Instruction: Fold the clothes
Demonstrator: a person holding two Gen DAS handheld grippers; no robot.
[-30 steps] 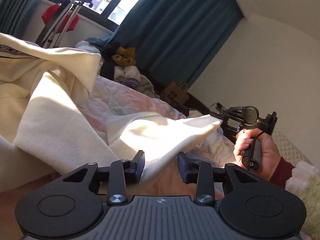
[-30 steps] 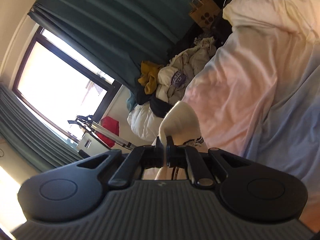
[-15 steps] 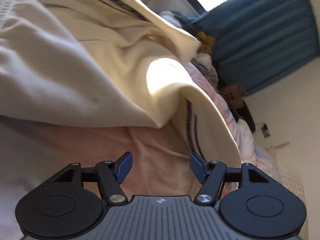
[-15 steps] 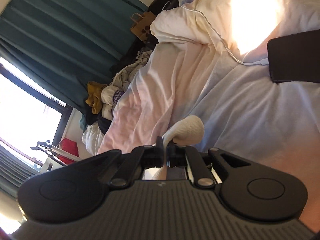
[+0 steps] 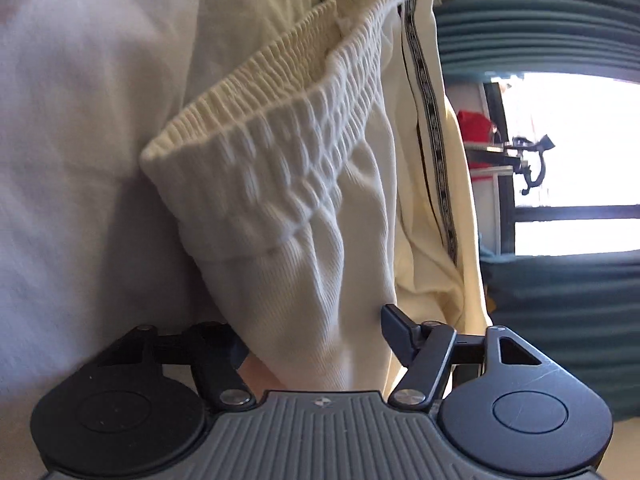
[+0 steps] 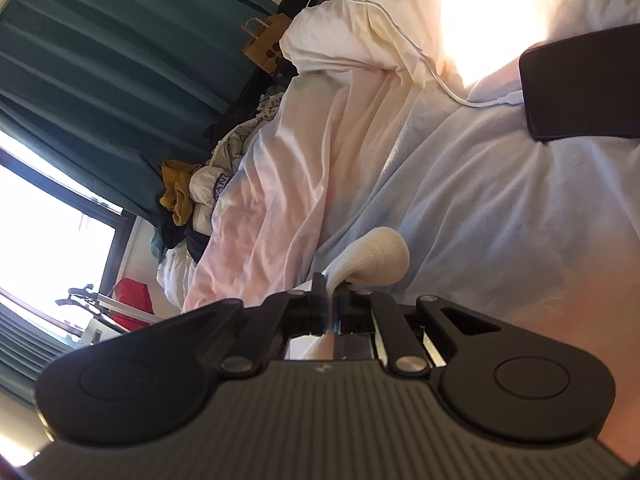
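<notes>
Left claw [image 5: 316,336] astride upright pants [image 5: 304,184]

Trousers [image 5: 320,184] on bedsheet [image 5: 80,120]

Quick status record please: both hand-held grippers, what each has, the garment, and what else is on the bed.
left hand-held gripper: open, jaws either side of the cream fabric, not closed on it
right hand-held gripper: shut on a pinch of cream fabric
garment: cream pants, ribbed elastic waistband facing the left camera, black patterned side stripe
surface: bed sheet, pale and rumpled
also on bed: dark phone with white cable plugged in
background: clothes pile, teal curtain
</notes>
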